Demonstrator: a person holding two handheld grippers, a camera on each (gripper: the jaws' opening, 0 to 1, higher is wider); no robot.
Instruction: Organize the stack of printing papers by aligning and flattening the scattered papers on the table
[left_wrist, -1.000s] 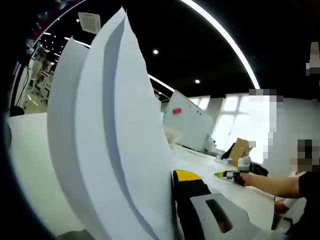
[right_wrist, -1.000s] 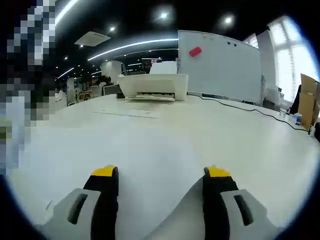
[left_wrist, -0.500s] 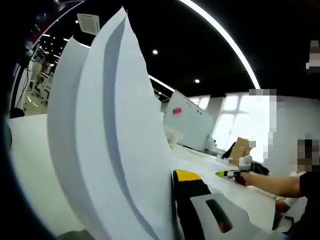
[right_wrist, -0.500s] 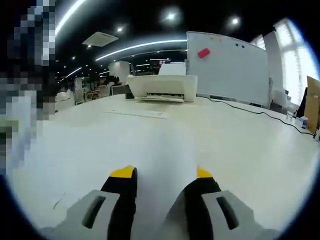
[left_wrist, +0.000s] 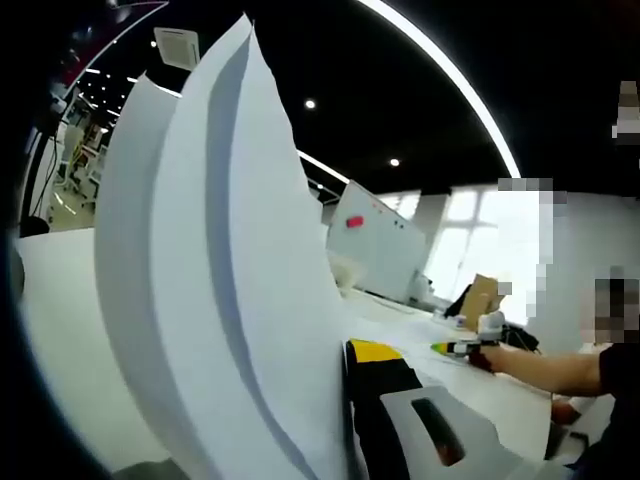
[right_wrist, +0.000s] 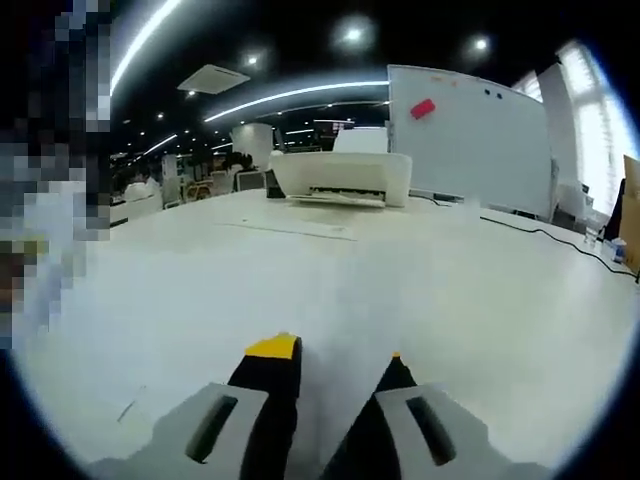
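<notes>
The left gripper (left_wrist: 345, 400) pinches a curved stack of papers (left_wrist: 215, 290), which stands upright above the white table (left_wrist: 60, 330). In the right gripper view, the right gripper (right_wrist: 335, 375) hovers over the table with its yellow-tipped jaws drawn nearly together, nothing between them. A printer (right_wrist: 342, 175) sits at the table's far edge, with a whiteboard (right_wrist: 470, 130) behind it.
</notes>
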